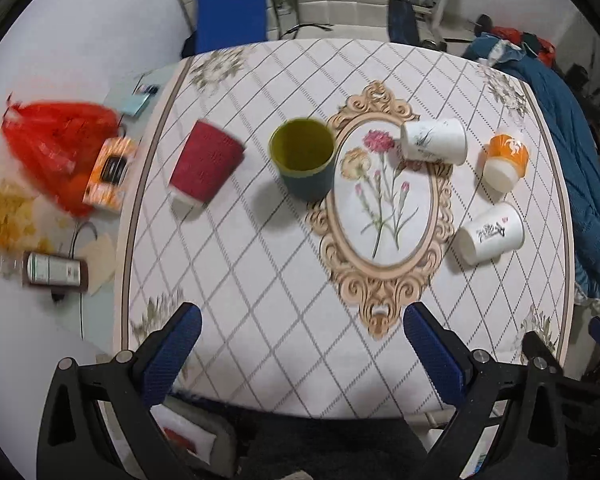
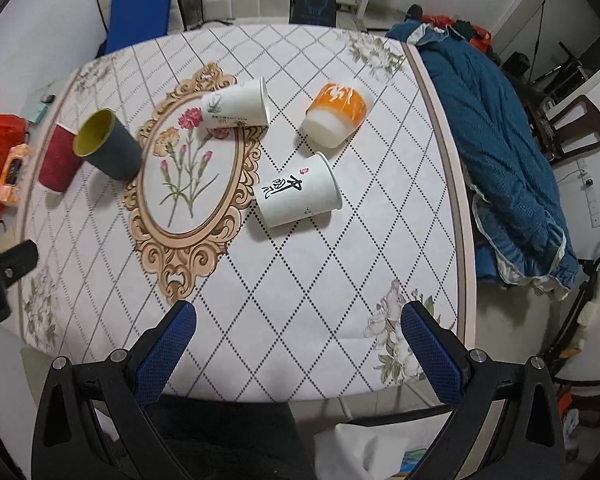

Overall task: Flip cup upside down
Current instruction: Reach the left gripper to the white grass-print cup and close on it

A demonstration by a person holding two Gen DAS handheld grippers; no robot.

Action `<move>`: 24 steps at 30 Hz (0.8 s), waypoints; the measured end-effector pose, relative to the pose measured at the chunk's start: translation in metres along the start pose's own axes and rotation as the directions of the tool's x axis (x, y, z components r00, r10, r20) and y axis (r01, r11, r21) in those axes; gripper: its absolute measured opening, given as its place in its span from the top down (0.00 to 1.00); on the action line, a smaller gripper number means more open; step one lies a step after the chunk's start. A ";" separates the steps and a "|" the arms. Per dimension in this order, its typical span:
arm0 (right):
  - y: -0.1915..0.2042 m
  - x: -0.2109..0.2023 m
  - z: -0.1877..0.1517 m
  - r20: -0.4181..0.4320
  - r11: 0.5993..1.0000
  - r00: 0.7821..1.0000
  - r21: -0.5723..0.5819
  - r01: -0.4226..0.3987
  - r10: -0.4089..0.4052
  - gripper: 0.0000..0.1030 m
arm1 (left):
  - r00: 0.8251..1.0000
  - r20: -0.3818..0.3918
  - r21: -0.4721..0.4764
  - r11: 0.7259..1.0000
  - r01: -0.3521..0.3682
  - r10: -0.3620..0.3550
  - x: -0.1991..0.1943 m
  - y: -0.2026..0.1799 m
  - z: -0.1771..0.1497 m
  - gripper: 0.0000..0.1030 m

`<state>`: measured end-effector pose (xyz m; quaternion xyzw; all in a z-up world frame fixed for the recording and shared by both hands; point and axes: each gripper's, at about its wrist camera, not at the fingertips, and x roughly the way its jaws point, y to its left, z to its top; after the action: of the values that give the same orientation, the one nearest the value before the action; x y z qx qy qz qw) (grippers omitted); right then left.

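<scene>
A dark teal cup with a yellow-green inside (image 1: 303, 158) (image 2: 106, 145) stands upright, mouth up, left of the table's middle. A red cup (image 1: 205, 162) (image 2: 59, 157) stands upside down to its left. Three more cups stand upside down on the right: a white one with a bird drawing (image 1: 434, 141) (image 2: 237, 103), an orange and white one (image 1: 505, 162) (image 2: 336, 114), and a white one with black calligraphy (image 1: 492, 233) (image 2: 298, 191). My left gripper (image 1: 302, 346) and my right gripper (image 2: 298, 344) are both open and empty above the table's near edge.
The table (image 1: 260, 280) (image 2: 320, 300) has a diamond-patterned cloth with a floral oval. A red bag (image 1: 56, 140), an orange box (image 1: 110, 174) and a bottle (image 1: 54, 270) lie on the surface to the left. A blue blanket (image 2: 508, 160) hangs to the right.
</scene>
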<state>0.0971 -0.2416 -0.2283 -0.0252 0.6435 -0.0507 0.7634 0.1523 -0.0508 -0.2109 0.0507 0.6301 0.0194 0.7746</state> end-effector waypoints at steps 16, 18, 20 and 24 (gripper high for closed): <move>-0.025 0.077 0.086 -0.166 0.977 0.986 0.205 0.049 -0.015 0.00 | 0.996 0.064 0.503 0.860 -0.083 0.058 0.052 -0.090 0.141 0.00; -0.031 0.086 0.090 -0.182 0.969 0.983 0.238 0.059 -0.015 0.00 | 0.993 0.083 0.607 0.786 -0.119 0.086 0.066 -0.110 0.148 0.00; -0.039 0.095 0.089 -0.213 0.958 0.977 0.276 0.074 -0.014 0.00 | 0.991 0.097 0.702 0.699 -0.133 0.090 0.078 -0.128 0.151 0.00; -0.056 0.109 0.083 -0.264 0.941 0.965 0.322 0.100 -0.012 0.00 | 0.986 0.125 0.823 0.543 -0.164 0.108 0.098 -0.159 0.151 0.00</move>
<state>0.1949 -0.3110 -0.3154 0.0924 0.7184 -0.1832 0.6647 0.3150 -0.2082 -0.2925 0.4592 0.5354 -0.2216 0.6733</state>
